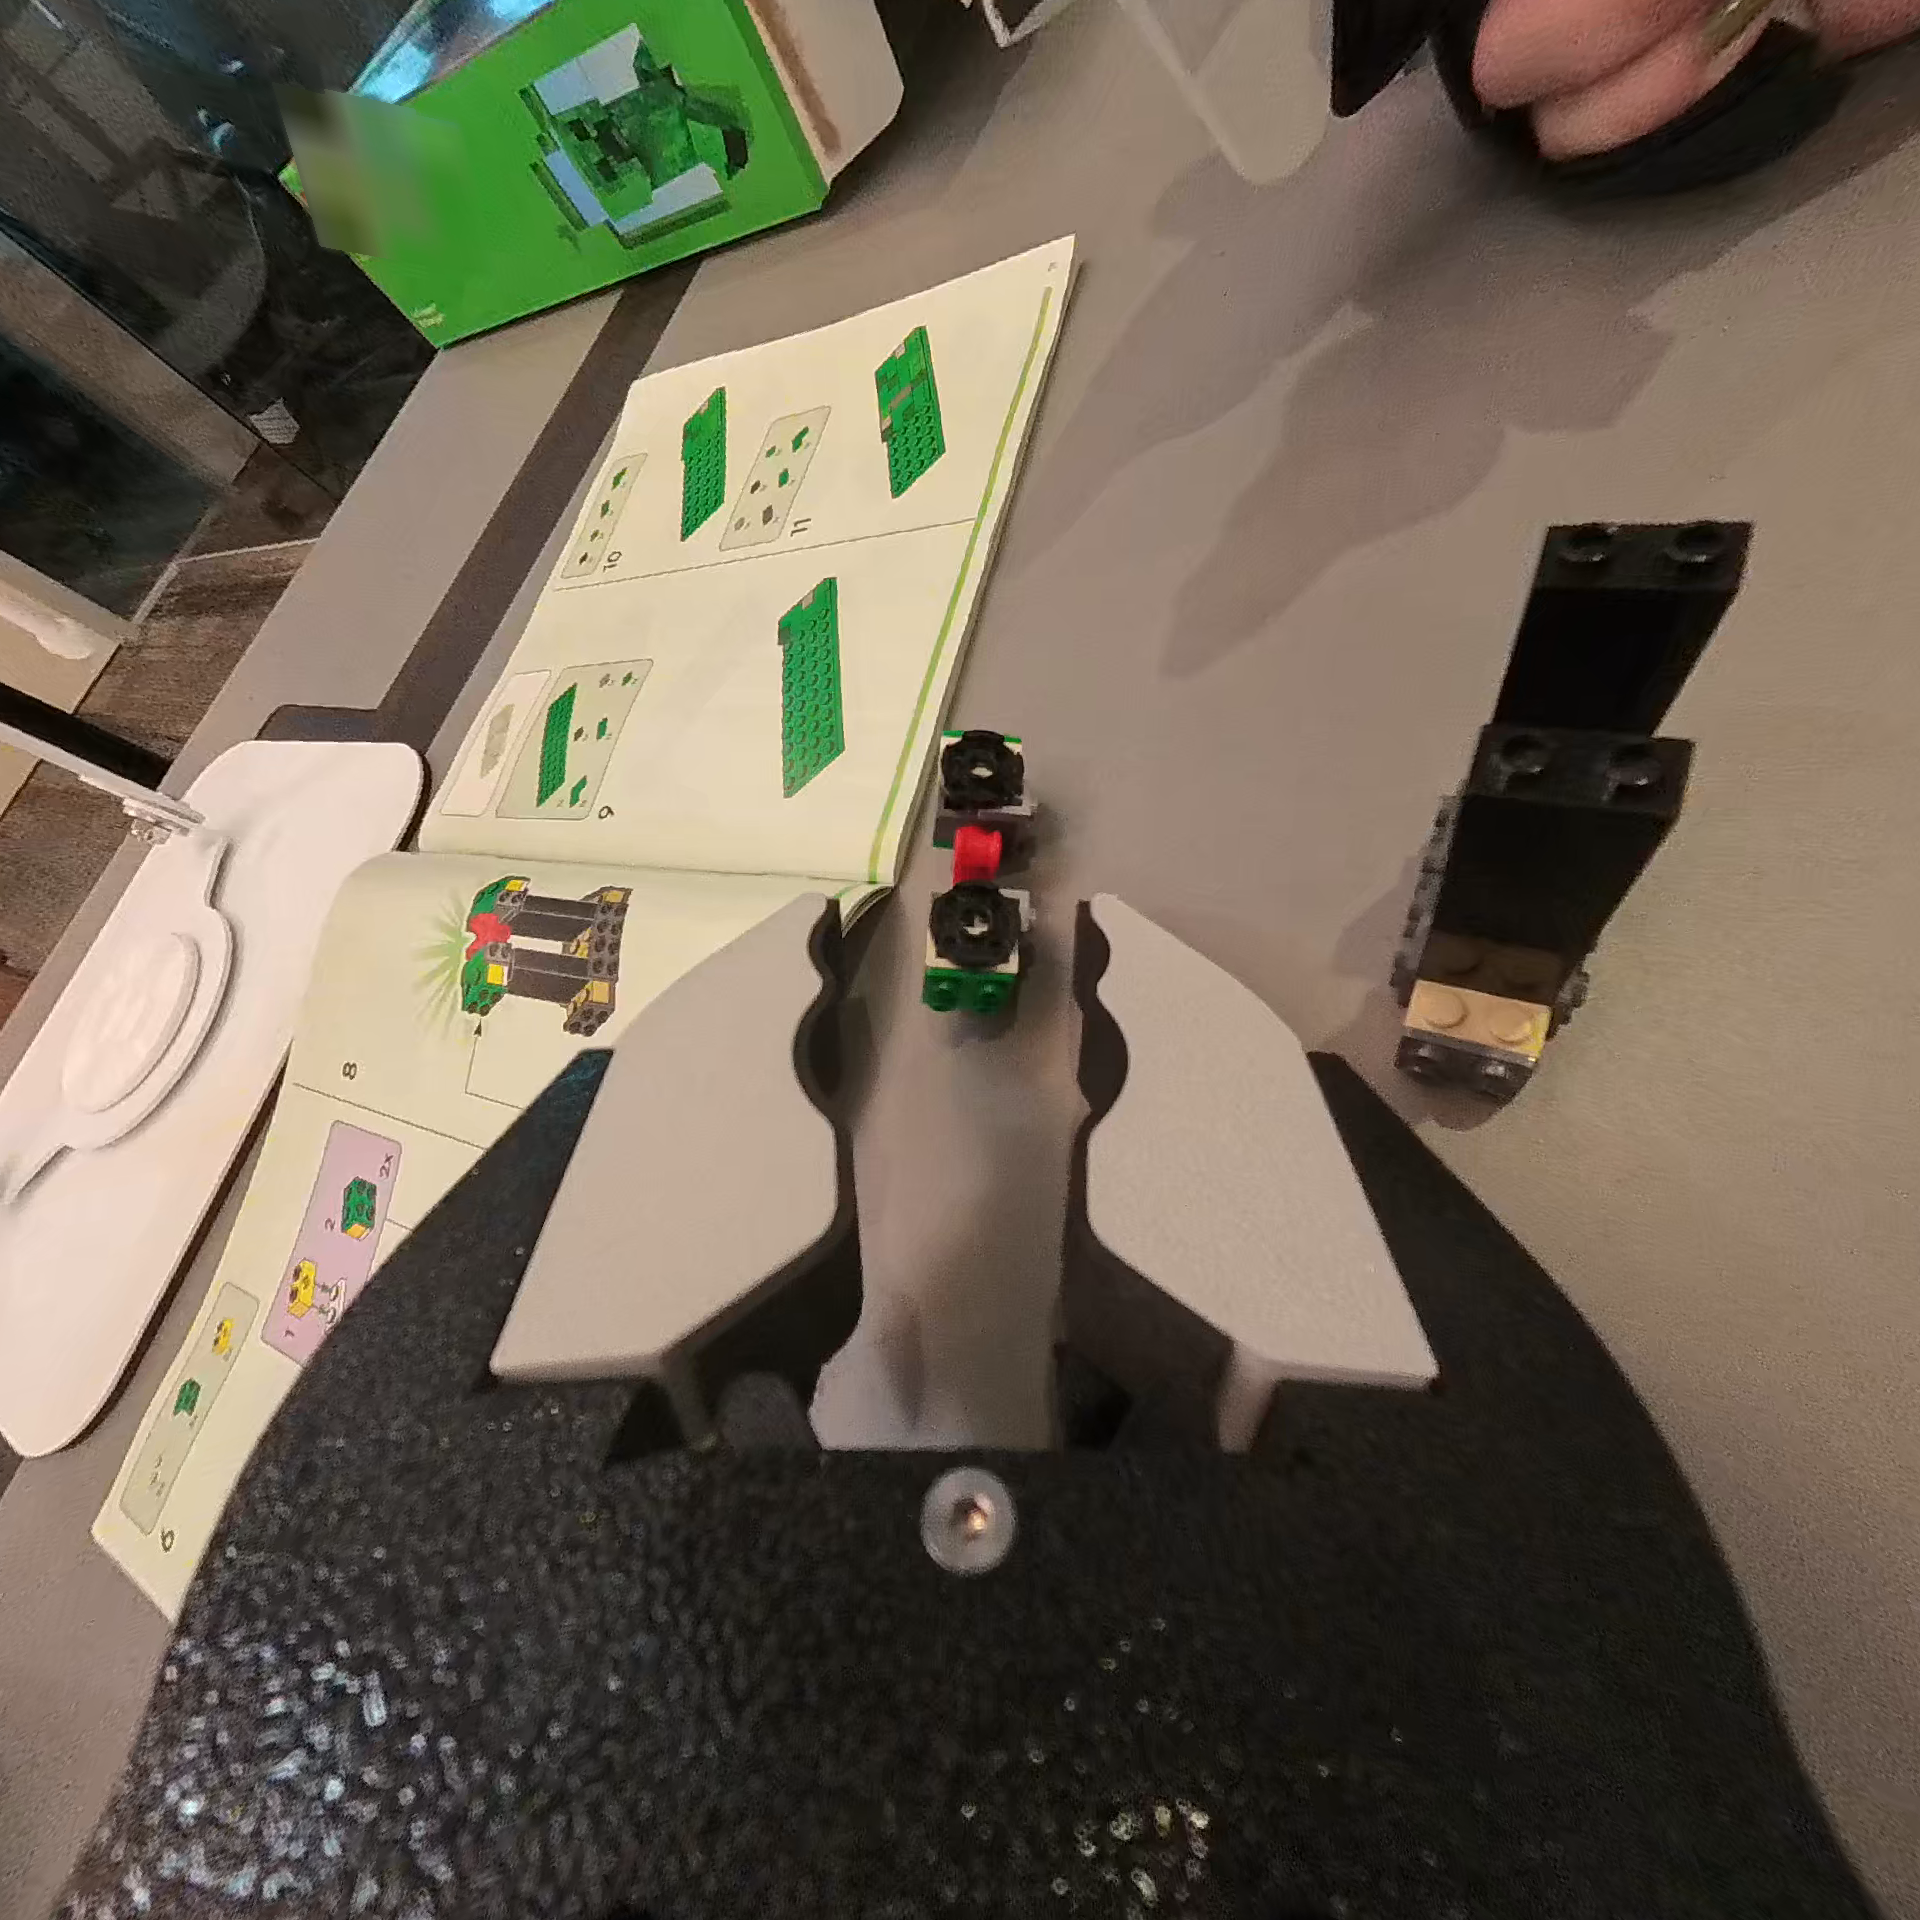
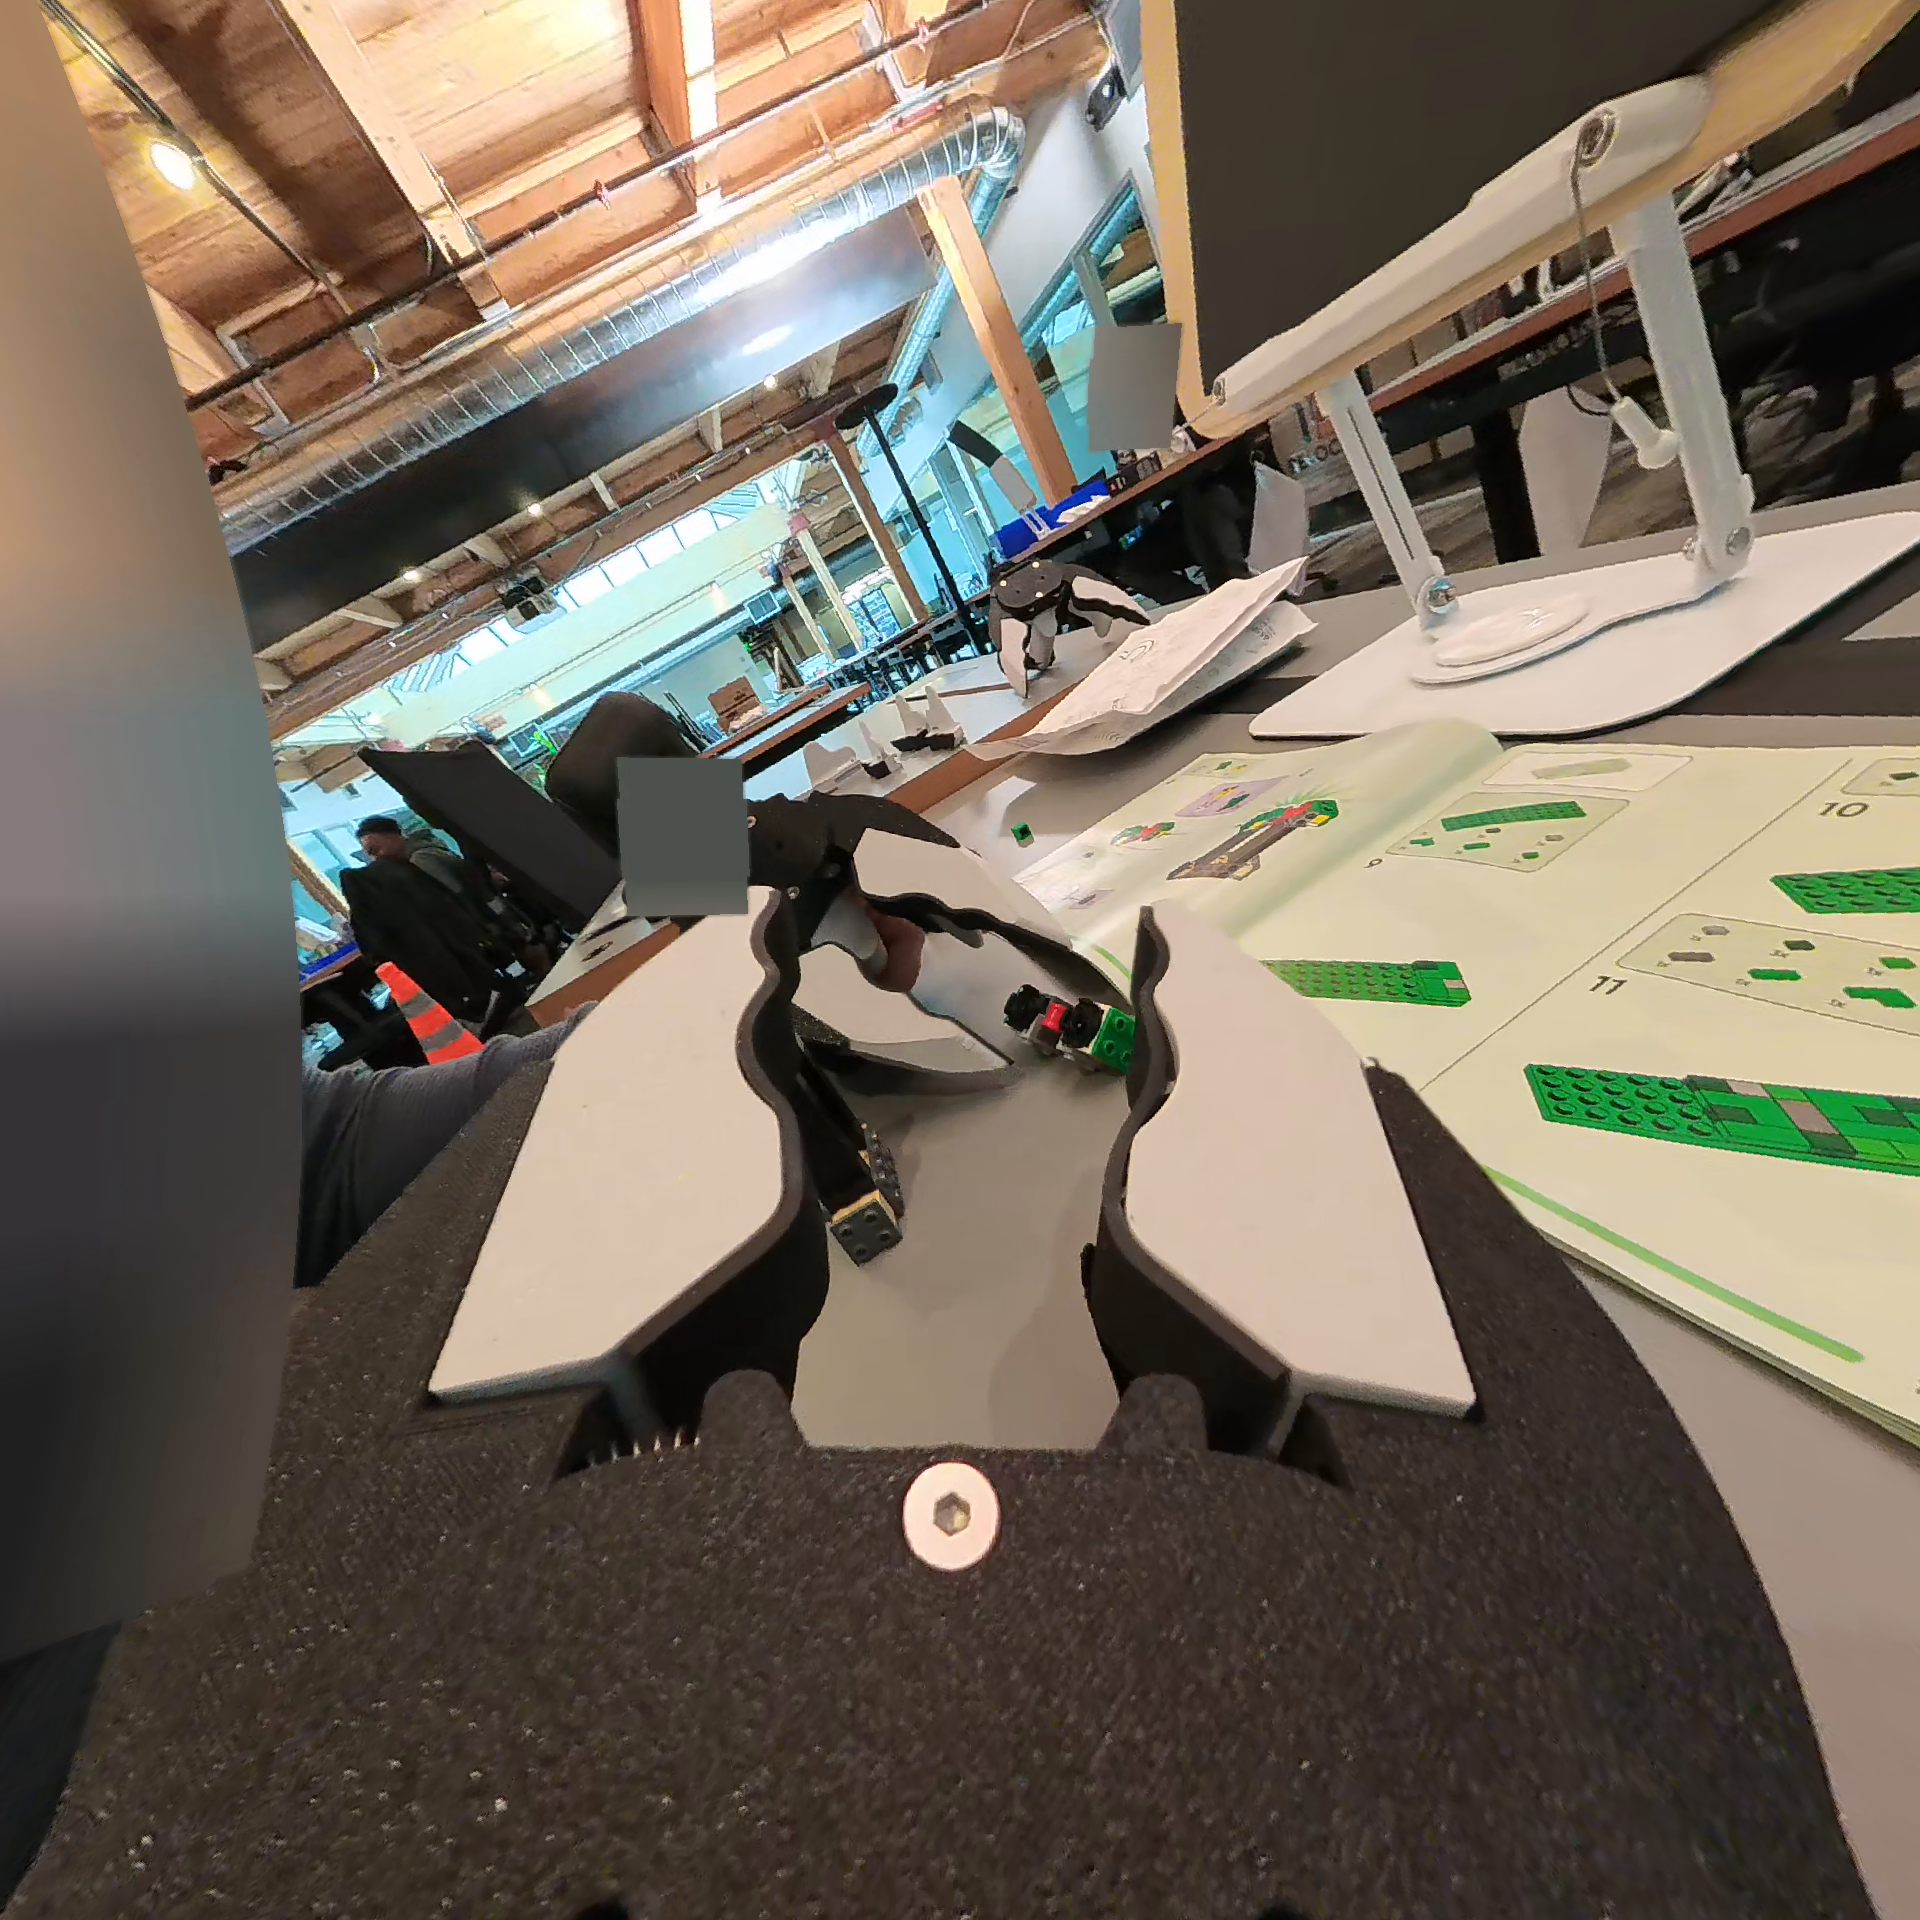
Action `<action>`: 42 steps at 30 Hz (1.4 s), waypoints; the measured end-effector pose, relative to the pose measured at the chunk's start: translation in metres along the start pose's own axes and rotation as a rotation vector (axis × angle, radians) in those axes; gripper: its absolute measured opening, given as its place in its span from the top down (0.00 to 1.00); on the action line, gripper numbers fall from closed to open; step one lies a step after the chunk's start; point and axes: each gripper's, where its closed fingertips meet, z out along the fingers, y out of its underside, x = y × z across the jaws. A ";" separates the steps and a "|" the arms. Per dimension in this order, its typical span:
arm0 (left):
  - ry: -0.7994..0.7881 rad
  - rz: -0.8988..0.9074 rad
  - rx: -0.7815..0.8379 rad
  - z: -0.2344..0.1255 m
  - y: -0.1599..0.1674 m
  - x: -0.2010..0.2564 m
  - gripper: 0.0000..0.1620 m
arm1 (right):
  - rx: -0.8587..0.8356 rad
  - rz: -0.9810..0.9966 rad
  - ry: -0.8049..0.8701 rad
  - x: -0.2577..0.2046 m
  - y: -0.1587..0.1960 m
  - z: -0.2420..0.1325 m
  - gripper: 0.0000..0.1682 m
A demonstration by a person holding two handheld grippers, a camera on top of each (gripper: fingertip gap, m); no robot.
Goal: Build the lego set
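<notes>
— While the left claw (image 1: 961, 920) is hovering with its jaws spread, gripping nothing, where is the small green, red and black lego piece (image 1: 977, 868) sitting?

— It's lying on the grey desk (image 1: 1351, 416), just ahead of those fingertips, beside the open instruction booklet (image 1: 790, 582).

— And the right claw (image 2: 951, 935)?

— It's gaping too, empty, with the black lego pillars (image 2: 868, 1195) lying on the desk between its fingers.

The green box (image 1: 582, 177) is cut by the left wrist view's top edge, the instruction booklet (image 2: 1621, 997) runs off the right wrist view's right edge, and the left fingers (image 2: 914, 935) partly hide the black column assembly (image 2: 862, 1195).
</notes>
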 end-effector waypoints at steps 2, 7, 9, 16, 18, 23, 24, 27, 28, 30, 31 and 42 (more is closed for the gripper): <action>-0.002 0.008 -0.001 0.000 0.000 0.000 0.76 | -0.007 0.012 -0.003 0.001 0.001 0.000 0.64; 0.010 0.030 -0.010 0.000 0.001 0.006 0.85 | -0.051 0.033 -0.010 0.000 0.007 0.004 0.65; 0.017 0.022 -0.016 0.000 0.001 0.006 0.86 | -0.075 0.048 -0.012 -0.001 0.011 0.006 0.65; -0.103 0.202 0.055 -0.003 -0.007 0.006 0.89 | -0.185 0.127 -0.039 -0.008 0.028 0.017 0.66; -0.195 0.331 0.114 -0.009 -0.019 0.004 0.89 | -0.237 0.153 -0.025 -0.006 0.034 0.021 0.67; -0.390 0.625 0.259 -0.028 -0.050 0.005 0.89 | -0.356 0.323 -0.105 -0.006 0.043 0.038 0.65; -0.414 0.677 0.267 -0.030 -0.052 0.005 0.89 | -0.376 0.377 -0.143 -0.008 0.044 0.041 0.64; -0.456 0.790 0.276 -0.032 -0.052 0.004 0.89 | -0.431 0.542 -0.246 -0.009 0.046 0.051 0.64; -0.453 0.820 0.272 -0.031 -0.050 0.006 0.89 | -0.449 0.584 -0.265 -0.007 0.048 0.055 0.64; -0.448 0.877 0.267 -0.028 -0.049 0.011 0.89 | -0.486 0.650 -0.301 -0.006 0.051 0.060 0.67; -0.444 0.887 0.270 -0.026 -0.050 0.012 0.89 | -0.500 0.680 -0.328 -0.007 0.051 0.062 0.69; -0.500 0.861 0.277 -0.029 -0.053 0.005 0.87 | -0.511 0.744 -0.393 -0.006 0.049 0.065 0.86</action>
